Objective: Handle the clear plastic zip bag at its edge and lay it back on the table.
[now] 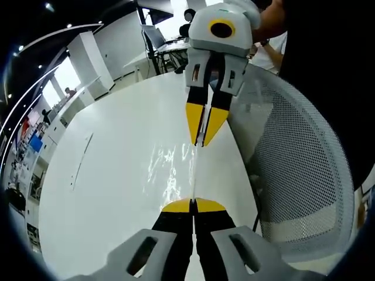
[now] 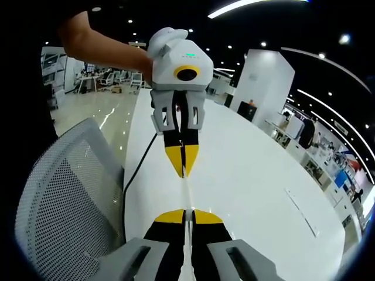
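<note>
White table (image 1: 111,175), clear zip bag (image 1: 173,167) stretched between left tool (image 1: 193,206) and right tool (image 2: 184,216), both clenched on its edges

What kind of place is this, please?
Probably an open office or showroom: a long white table, a mesh office chair, and desks with chairs farther back under ceiling spotlights.

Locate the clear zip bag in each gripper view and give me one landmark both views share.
Left gripper view: the clear zip bag stretches up the middle of the picture, from the left gripper at the bottom to the right gripper above.
Right gripper view: the bag shows edge-on as a thin strip at centre, between the right gripper and the left gripper.
Shared landmark: the white table, with the mesh chair beside it.
</note>
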Action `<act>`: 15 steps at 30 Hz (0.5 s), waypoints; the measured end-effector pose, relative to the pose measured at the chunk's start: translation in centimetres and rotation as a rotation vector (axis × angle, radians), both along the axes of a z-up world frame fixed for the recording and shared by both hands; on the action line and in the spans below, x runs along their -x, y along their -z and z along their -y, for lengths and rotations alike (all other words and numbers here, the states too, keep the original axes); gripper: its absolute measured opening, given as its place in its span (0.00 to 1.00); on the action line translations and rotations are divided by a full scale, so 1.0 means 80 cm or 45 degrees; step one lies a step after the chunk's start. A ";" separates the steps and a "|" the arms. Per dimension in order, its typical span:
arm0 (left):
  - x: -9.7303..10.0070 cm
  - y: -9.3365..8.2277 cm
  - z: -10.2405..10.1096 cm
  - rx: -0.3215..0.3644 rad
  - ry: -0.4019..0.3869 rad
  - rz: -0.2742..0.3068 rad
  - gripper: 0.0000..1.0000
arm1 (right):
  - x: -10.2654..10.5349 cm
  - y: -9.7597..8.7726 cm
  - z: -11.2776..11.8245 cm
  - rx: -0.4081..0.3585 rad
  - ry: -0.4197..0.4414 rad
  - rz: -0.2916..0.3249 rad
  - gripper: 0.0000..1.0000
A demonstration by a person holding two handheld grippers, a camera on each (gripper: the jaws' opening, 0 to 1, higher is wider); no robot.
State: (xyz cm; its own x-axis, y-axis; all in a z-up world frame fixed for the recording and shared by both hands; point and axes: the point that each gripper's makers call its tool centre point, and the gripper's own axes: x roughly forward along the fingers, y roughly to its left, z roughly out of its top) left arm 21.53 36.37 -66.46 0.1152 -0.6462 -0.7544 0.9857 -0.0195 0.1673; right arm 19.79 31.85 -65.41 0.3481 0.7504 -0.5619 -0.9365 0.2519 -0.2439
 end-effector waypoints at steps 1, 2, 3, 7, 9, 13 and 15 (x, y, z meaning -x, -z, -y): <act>0.000 0.000 0.000 0.000 0.000 -0.001 0.00 | 0.000 0.000 0.000 0.000 0.001 -0.001 0.00; 0.000 0.000 0.000 -0.001 0.000 0.000 0.00 | 0.000 0.000 0.001 0.001 0.001 -0.001 0.00; 0.000 0.001 0.000 -0.001 -0.001 -0.001 0.00 | 0.000 0.000 0.001 0.001 0.002 0.000 0.00; 0.000 0.001 -0.002 -0.002 -0.003 -0.001 0.00 | 0.000 0.001 0.003 0.002 0.007 -0.002 0.00; -0.001 0.002 -0.003 -0.001 -0.005 -0.001 0.00 | 0.000 0.001 0.004 0.001 0.010 -0.003 0.00; -0.001 0.002 -0.003 0.000 -0.009 -0.002 0.00 | 0.000 0.001 0.005 0.002 0.012 -0.004 0.00; -0.001 0.002 -0.003 0.001 -0.010 -0.001 0.00 | 0.000 0.001 0.005 0.002 0.012 -0.004 0.00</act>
